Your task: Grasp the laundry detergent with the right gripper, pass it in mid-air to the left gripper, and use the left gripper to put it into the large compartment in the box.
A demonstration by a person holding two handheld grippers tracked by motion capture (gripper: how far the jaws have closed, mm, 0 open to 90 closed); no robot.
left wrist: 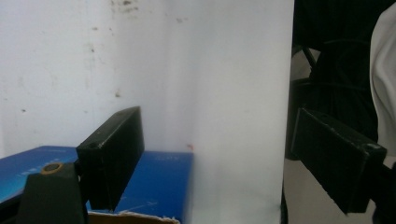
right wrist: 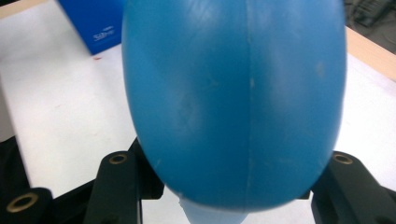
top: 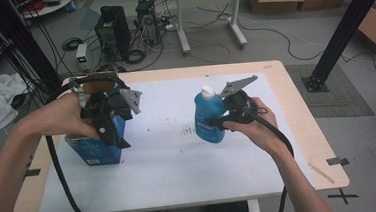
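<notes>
The blue bottle with a white cap is held upright above the white table cover, right of centre, clear of the surface. The right gripper pinches its body from the right side, jaws pressed against both flanks. Well apart to the left, the left gripper, jaws spread and gripping nothing, hangs over the open blue carton near the table's left edge.

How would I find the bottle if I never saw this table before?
Look at the white sheet covering the wooden table, then at its right half. The bottle is there, gripped by the right gripper. It is rounded, bright blue with a white cap, unlike the square-edged blue box at the left.
</notes>
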